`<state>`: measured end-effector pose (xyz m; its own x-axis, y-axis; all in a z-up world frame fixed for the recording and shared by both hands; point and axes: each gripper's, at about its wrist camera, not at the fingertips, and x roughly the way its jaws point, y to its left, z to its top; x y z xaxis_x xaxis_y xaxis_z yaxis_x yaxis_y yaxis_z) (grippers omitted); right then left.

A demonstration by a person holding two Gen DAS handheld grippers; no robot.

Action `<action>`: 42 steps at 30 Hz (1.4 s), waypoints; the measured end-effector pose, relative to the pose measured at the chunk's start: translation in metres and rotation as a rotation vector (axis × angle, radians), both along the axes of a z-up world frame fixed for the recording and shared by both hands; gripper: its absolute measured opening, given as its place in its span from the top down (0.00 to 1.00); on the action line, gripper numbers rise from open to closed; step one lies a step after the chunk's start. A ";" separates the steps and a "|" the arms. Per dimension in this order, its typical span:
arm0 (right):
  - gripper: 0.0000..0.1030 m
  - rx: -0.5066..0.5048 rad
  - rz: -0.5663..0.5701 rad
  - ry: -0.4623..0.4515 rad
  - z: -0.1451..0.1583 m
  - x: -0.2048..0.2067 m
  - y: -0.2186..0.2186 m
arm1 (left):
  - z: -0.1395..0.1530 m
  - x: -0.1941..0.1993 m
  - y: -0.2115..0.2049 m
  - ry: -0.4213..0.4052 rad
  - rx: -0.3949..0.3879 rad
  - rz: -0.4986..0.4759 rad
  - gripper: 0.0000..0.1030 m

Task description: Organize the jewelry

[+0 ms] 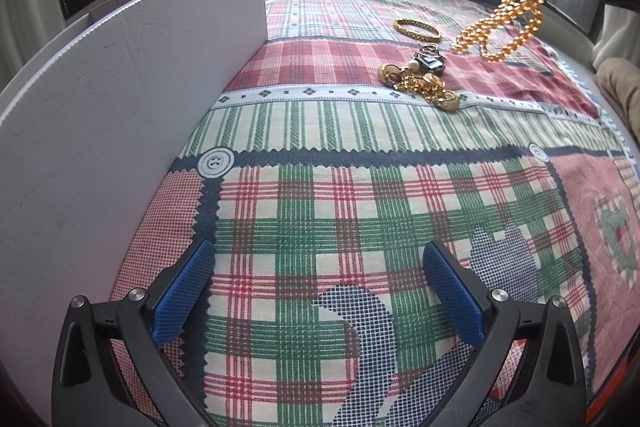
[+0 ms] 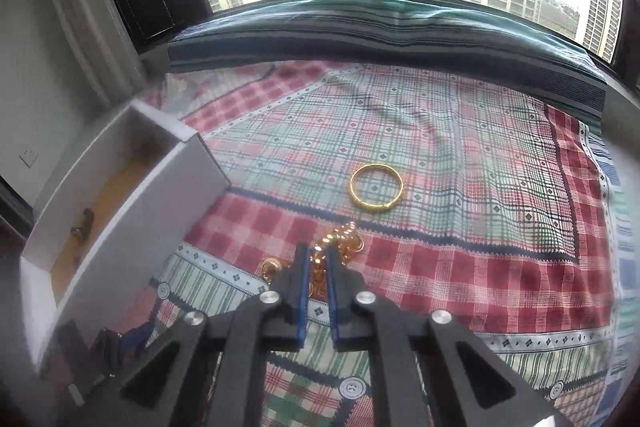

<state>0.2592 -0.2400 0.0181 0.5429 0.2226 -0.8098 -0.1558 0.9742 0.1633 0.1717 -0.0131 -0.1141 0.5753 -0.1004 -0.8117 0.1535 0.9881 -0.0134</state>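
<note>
Gold chain: beaded, dangling in loops from my right tongs, lifted clear of the bed; its lower loops hang above the rest of the jewelry.
Right tongs: pads pinched nearly together on the chain, beads bunched between them and spilling out ahead.
Left tongs: wide apart, holding nothing, low over the checked bedspread with the white box wall just beside the left pad.
Box: white, open-topped, standing on the bed to my left; a few small dark pieces lie on its tan floor, too blurred to name.
Bangle: plain gold ring lying flat on the bedspread, beyond the chain, apart from the box.
Pile: tangle of gold earrings and a dark piece on the bed, near the bangle, under the hanging chain.
Step in hand, my reading: carry the chain leftward to the box and lay it inside.
How to do it well: keep the pinch firm, since beads can slip; lift high enough that the lowest loop clears the pile and the box wall; move slowly to damp the swing; lower until the chain pools on the floor before parting the pads.
Risk: a trailing loop could snag the pile or drape over the wall.
</note>
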 end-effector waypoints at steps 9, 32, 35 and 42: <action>0.38 -0.092 -0.032 0.117 -0.051 -0.148 -0.038 | 0.000 0.000 0.000 0.000 0.000 0.000 0.00; 0.26 -0.208 -0.403 -0.078 -0.130 -0.226 -0.097 | 0.000 0.000 0.001 -0.001 -0.002 -0.001 0.00; 0.26 -0.211 -0.406 -0.112 -0.131 -0.230 -0.095 | 0.000 0.000 0.001 -0.001 -0.002 -0.001 0.00; 0.26 -0.210 -0.407 -0.112 -0.131 -0.231 -0.095 | 0.000 0.000 0.001 -0.001 -0.002 0.000 0.00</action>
